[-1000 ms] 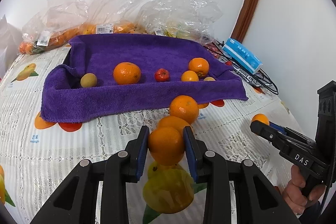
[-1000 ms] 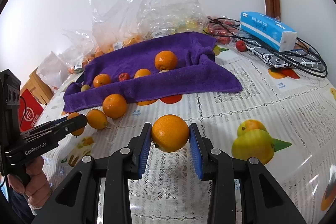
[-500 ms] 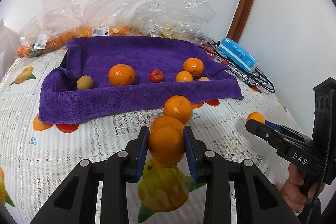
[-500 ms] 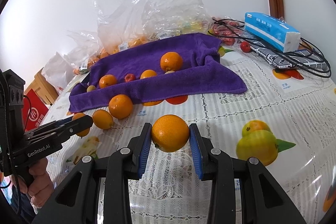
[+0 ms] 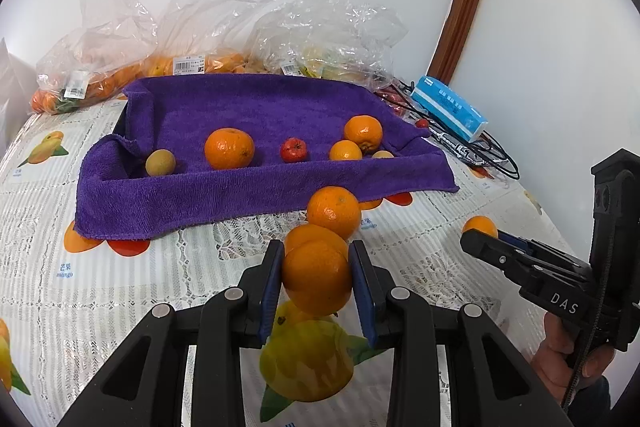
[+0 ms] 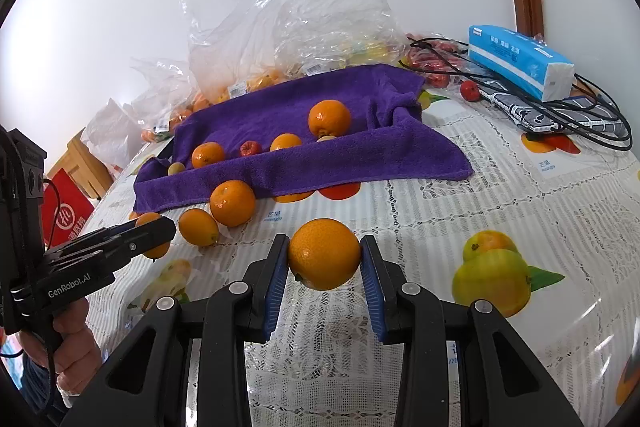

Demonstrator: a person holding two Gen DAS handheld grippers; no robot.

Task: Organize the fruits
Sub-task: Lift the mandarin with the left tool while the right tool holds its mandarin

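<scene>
My left gripper is shut on an orange and holds it above the tablecloth. My right gripper is shut on another orange, also off the table. A purple towel lines a tray ahead and holds three oranges, a red fruit and a small greenish fruit. Two loose oranges lie on the table just before the towel's front edge, also seen in the right wrist view.
Clear plastic bags of fruit stand behind the towel against the wall. A blue tissue pack, black cables and a small red fruit lie at the right. A red box stands off the table's left.
Both grippers have risen and drawn back slightly with their oranges still held. The towel and loose fruit have not moved.
</scene>
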